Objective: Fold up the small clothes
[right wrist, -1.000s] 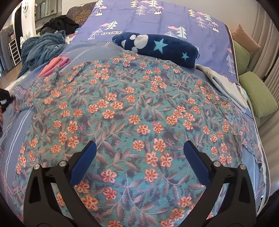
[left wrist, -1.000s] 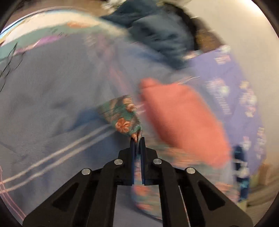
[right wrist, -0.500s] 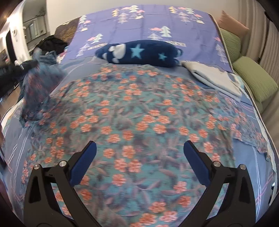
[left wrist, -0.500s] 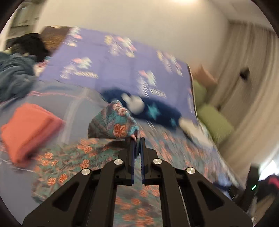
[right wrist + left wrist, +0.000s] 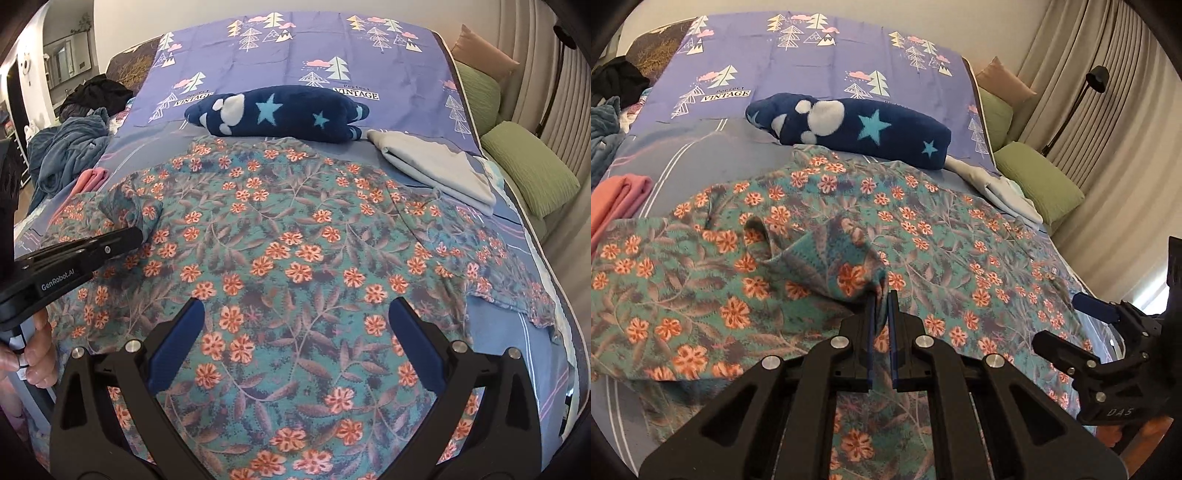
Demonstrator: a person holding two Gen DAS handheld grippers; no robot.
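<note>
Your left gripper [image 5: 882,295] pinches a fold of the floral garment [image 5: 295,258].
Your right gripper [image 5: 293,317] hovers wide apart, the garment spread flat on the bed [image 5: 517,362] beneath its jaws.

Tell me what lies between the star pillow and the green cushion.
A folded grey cloth lies between the star pillow and green cushion, in the right wrist view.

"VINTAGE" on bedspread [image 5: 354,95]; "GenRobot.AI" on left tongs [image 5: 55,281]
</note>
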